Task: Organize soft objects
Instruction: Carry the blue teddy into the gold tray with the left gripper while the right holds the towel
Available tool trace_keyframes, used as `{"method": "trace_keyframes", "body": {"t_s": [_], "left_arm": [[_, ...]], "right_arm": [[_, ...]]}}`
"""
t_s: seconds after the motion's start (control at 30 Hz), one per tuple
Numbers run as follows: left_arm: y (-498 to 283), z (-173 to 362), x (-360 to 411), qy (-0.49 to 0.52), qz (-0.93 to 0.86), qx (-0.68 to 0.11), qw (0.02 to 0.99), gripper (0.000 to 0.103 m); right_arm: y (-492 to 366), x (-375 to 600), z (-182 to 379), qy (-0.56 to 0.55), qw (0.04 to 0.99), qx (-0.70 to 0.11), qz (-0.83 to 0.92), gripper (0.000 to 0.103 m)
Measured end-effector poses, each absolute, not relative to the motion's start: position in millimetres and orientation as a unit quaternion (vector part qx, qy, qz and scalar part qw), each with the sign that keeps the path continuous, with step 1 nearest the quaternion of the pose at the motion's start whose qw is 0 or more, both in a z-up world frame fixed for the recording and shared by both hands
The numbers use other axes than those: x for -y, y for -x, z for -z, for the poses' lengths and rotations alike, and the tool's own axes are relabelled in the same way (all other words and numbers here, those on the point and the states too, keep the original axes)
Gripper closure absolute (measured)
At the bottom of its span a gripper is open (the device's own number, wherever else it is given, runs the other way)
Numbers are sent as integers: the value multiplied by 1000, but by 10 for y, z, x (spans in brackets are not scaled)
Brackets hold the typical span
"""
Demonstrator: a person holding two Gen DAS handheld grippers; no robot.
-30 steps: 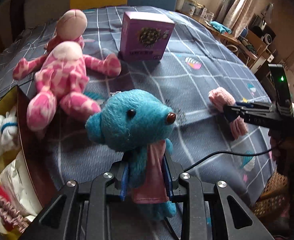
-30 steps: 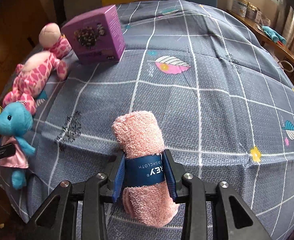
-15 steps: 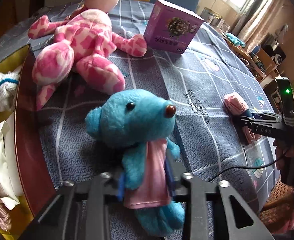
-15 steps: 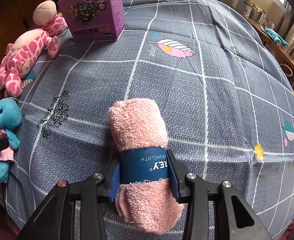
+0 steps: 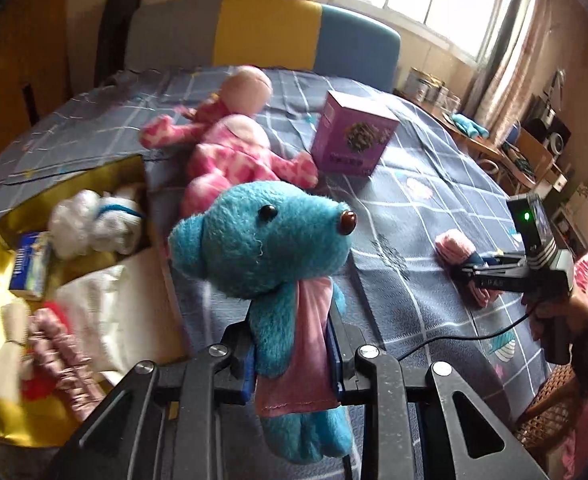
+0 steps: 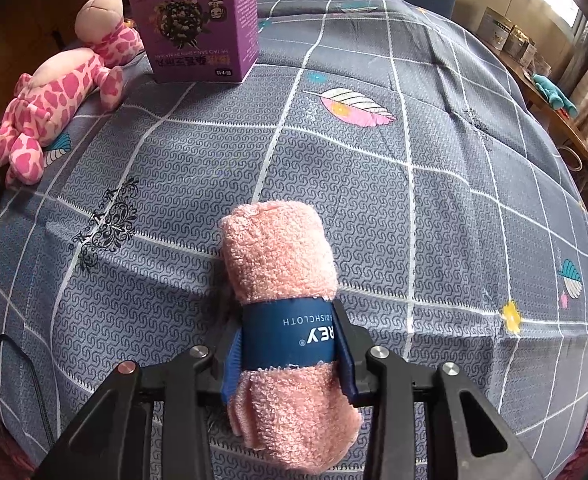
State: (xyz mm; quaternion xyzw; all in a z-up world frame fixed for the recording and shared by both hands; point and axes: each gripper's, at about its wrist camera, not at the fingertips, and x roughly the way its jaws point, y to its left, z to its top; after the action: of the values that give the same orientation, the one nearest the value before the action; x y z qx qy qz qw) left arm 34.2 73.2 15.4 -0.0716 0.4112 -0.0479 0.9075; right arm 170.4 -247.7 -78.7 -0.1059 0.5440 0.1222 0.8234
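Between 2 claws: left claw (image 5: 294,354) grips 1 blue bear (image 5: 269,248), right claw (image 6: 289,354) 1 pink towel (image 6: 281,272)

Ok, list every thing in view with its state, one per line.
left hand-held gripper: shut on the blue teddy.
blue teddy: lifted, head up.
right hand-held gripper: shut on the pink dishcloth.
pink dishcloth: rolled, banded, on the cloth.
pink giraffe toy: lying flat.
purple box: upright, closed.
gold box: open, partly filled.
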Motion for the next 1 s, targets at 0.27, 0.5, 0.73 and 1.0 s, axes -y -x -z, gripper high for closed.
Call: {"method": "trace_keyframes", "body": {"t_s": [0.27,0.5,0.73,1.0], "left_arm": [[-68,-539,-1173,57,-34,-362,930,75],[168,-567,-1508,55,-85,-355,929,75],[415,-513,-1809,67,-120,-353,925,75],[615,-373,-2143,104,-142,-363,915,75]], "right_arm": [[-1691,2541,767,95,825,-543,-123,65],[-1652,2513,759,114,829,-533,-126,65],[-1609,2489,756,128,831,-526,-126,65],[-1576,2461,744,136,832,-523,-122,65]]}}
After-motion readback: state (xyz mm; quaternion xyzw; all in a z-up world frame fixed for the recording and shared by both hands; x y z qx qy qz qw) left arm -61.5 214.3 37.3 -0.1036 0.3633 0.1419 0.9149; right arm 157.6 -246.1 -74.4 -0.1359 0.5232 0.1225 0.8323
